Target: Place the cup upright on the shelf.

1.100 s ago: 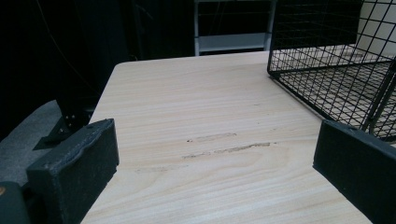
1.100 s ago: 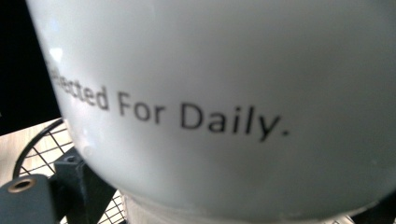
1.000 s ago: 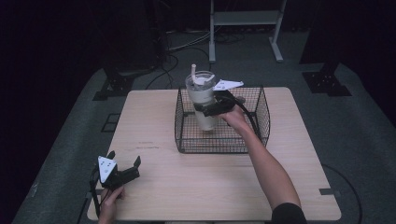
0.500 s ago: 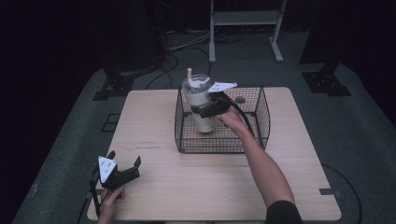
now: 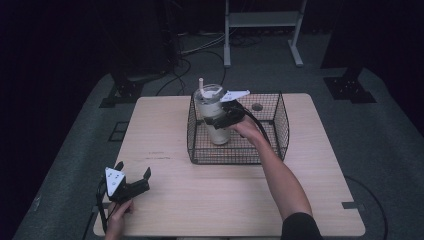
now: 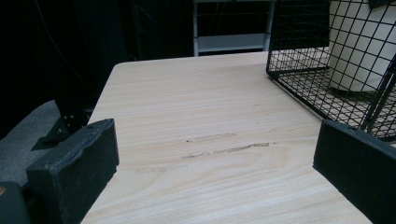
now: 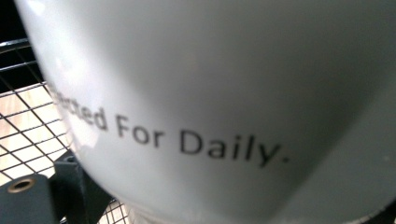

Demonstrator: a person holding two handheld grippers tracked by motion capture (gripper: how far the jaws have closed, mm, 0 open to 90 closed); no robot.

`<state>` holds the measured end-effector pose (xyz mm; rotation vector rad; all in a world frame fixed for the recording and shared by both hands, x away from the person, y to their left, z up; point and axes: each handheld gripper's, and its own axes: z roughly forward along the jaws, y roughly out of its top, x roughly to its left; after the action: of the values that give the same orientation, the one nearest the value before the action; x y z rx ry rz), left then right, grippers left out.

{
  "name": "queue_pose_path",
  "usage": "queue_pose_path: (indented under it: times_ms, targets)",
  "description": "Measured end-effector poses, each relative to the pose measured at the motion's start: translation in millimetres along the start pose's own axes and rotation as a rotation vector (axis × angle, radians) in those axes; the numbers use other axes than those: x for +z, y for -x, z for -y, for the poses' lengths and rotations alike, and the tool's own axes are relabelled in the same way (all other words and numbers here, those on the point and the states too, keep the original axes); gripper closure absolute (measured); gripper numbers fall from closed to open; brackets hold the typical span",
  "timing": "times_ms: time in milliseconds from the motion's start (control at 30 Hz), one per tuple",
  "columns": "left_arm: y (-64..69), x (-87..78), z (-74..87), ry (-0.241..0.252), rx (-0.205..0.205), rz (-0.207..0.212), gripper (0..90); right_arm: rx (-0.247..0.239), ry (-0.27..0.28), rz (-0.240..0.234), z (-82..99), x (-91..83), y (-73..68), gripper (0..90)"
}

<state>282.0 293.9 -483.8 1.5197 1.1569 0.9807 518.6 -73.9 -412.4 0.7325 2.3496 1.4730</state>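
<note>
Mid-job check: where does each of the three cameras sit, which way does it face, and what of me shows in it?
High view: above the person's side, looking forward and down on the table; both forearms, left gripper, right gripper.
Left gripper view: low over the table, facing the wire basket; its own jaws apart.
Right gripper view: pressed against the white tumbler, reading "For Daily."
Shared: tumbler and basket appear in all three.
</note>
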Motion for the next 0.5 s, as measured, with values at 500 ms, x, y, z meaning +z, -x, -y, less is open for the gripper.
queue_pose_path:
  times_ms: [500]
  targets:
    - [0.5,-0.1,0.0,0.000,0.005,0.002,0.0,-0.033,0.007,-0.039,11.1,-11.5,7.8,6.9]
